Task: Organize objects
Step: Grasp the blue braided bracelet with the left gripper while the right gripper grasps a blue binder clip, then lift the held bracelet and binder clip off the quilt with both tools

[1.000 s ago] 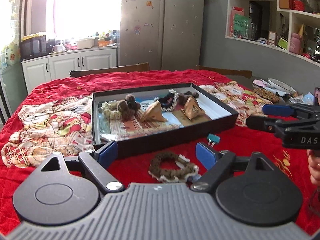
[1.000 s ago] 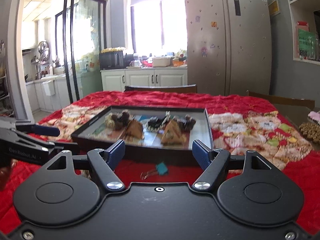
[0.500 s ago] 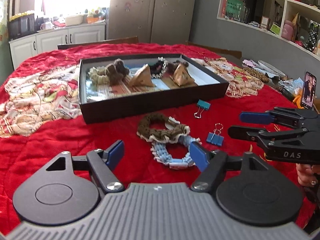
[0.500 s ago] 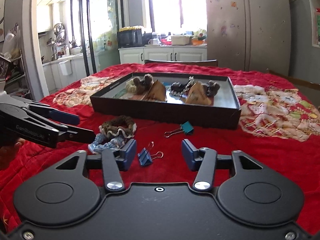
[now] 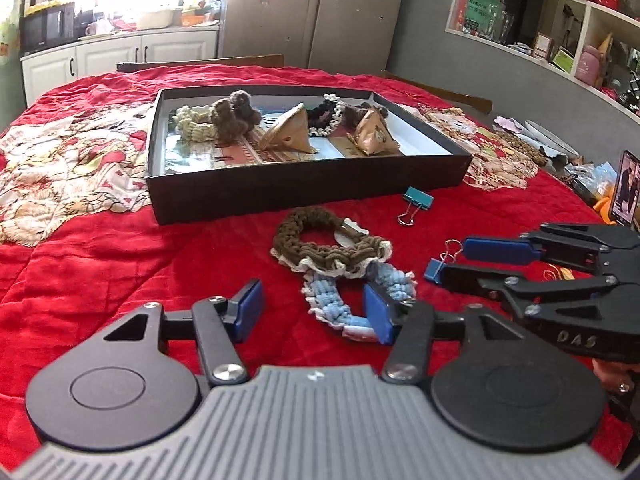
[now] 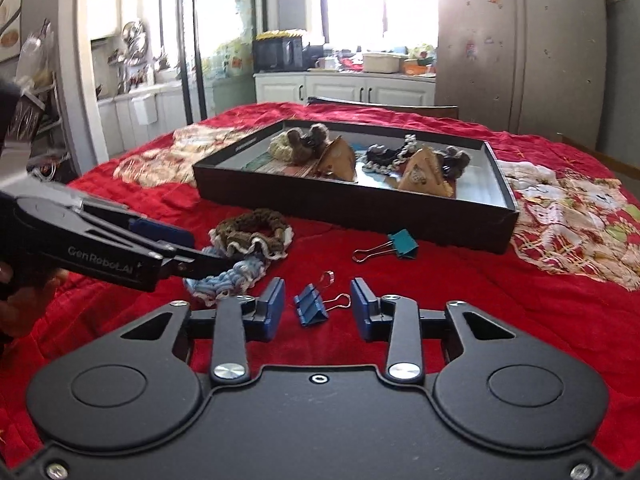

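Note:
A black tray [image 5: 304, 188] [image 6: 360, 208] on the red cloth holds several crocheted rings and two tan pouches. In front of it lie a brown crocheted ring [image 5: 324, 240] [image 6: 252, 232], a light blue ring [image 5: 340, 300] [image 6: 228, 280], a teal binder clip [image 5: 418, 200] [image 6: 402, 244] and a blue binder clip [image 5: 434, 268] [image 6: 312, 310]. My left gripper [image 5: 314, 312] is open, low over the light blue ring, its right finger beside it. My right gripper [image 6: 318, 310] is open with the blue clip between its fingers; it also shows in the left wrist view [image 5: 460, 260].
The red cloth has patterned patches left [image 5: 68, 168] and right [image 6: 572, 216] of the tray. A phone [image 5: 624, 188] and clutter stand at the table's right edge. Chairs, a fridge and shelves are behind.
Both grippers have pulled back from the tray and dropped low. The left now frames the light blue ring; the right has closed in around the blue binder clip.

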A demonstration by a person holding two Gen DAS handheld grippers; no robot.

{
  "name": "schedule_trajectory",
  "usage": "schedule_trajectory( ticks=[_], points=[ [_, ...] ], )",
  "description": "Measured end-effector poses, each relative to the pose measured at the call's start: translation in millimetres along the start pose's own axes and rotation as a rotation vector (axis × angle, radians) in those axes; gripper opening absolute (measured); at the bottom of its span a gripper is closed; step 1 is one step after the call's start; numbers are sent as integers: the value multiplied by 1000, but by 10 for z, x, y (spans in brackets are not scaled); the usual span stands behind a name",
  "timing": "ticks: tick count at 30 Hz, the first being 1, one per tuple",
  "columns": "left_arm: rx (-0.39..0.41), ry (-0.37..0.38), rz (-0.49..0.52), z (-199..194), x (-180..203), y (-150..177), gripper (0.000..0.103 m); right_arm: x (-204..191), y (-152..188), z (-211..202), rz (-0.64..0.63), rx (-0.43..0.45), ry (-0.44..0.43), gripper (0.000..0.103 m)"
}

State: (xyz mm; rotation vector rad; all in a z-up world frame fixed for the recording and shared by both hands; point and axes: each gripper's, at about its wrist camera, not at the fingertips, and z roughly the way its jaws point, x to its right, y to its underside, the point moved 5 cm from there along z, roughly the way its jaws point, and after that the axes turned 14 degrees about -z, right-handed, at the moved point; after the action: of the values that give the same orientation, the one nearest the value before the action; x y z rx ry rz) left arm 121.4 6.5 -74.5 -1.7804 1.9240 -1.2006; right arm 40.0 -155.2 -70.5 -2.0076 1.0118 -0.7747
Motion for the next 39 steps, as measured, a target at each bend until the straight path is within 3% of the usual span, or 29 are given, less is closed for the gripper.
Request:
schedule_trajectory(
  ticks=[4,8,17,39],
  points=[
    [11,-18,27,42,54,34,62,-31,-29,50,-20,-1,-3,24],
    [19,-23,45,46,94,53,40,-13,-29,99,-4,-6,-12,19],
    [21,-27,56,30,102,74,20,12,-5,134,17,-15,-31,10],
    [39,32,66,-218,183,35,16,44,8,31,42,20,-27,3]
  ],
)
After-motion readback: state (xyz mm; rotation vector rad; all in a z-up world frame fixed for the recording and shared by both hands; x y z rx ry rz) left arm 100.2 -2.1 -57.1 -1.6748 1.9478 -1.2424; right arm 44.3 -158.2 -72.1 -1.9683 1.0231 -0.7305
